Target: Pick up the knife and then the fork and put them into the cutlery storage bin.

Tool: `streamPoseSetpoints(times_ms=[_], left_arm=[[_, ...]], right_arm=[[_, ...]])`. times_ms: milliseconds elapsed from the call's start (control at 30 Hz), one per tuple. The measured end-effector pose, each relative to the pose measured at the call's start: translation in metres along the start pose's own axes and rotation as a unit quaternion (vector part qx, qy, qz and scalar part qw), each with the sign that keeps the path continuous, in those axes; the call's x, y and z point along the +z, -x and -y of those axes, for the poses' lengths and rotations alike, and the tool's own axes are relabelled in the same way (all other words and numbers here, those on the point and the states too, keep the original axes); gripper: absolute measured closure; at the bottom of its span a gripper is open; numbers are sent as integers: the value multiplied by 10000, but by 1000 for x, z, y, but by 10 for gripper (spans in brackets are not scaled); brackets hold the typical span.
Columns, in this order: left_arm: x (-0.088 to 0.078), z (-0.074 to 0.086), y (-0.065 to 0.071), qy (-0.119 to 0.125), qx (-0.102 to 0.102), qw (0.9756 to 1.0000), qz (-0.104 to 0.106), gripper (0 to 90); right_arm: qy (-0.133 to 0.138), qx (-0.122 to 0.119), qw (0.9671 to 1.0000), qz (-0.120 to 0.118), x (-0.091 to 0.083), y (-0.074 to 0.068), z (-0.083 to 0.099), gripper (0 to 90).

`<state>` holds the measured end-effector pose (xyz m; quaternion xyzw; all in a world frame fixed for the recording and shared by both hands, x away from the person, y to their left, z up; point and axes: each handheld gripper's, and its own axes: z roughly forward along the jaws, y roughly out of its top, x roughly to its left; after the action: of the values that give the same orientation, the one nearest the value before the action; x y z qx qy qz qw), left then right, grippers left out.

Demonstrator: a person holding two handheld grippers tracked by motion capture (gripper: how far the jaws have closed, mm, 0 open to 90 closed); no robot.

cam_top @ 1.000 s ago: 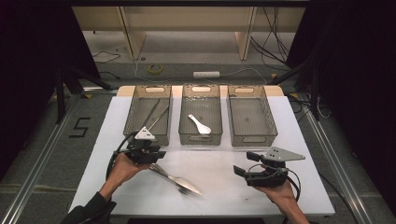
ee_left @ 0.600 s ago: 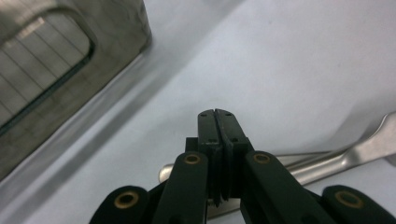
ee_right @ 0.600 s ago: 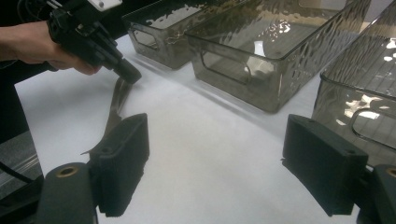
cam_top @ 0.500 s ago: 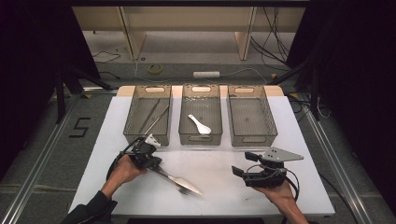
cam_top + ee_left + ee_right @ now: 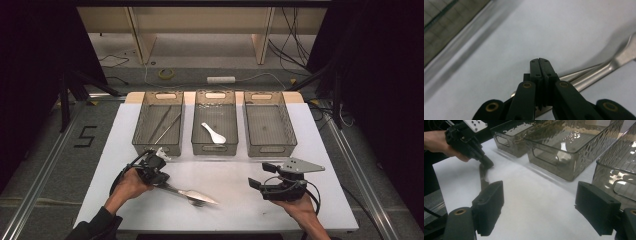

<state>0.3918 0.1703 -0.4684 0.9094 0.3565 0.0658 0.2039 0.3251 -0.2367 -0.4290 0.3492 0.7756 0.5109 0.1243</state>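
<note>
A metal serving spoon lies on the white table, its bowl pointing right. My left gripper is down at the handle's left end, jaws shut. In the left gripper view the left gripper shows no gap, and the spoon's handle crosses under the jaws. I cannot tell whether they pinch it. My right gripper hovers open over the table's right front, aimed left. In its own view the right gripper holds nothing, and the left gripper touches the handle farther off.
Three clear bins stand in a row at the back. The left bin holds thin metal tongs. A white spoon lies in the middle bin. Nothing lies in the right bin.
My left gripper has come down and slightly toward the person, onto the spoon's handle. The spoon and the right gripper have stayed in place.
</note>
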Motion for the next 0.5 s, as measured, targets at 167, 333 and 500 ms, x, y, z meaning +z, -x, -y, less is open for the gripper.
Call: streamPoseSetpoints(times_ms=[167, 333, 500], left_arm=[[-6, 9, 7, -159, 2, 9999, 3, 889], [-12, 16, 15, -250, 40, 9997, -12, 889], [-17, 21, 25, -258, 74, 9996, 93, 889]], right_arm=[[-10, -30, 10000, 2, 0, -1, -1, 241], [-16, -36, 10000, 5, 2, -2, -1, 241], [-29, -31, 10000, 0, 2, -2, -1, 240]])
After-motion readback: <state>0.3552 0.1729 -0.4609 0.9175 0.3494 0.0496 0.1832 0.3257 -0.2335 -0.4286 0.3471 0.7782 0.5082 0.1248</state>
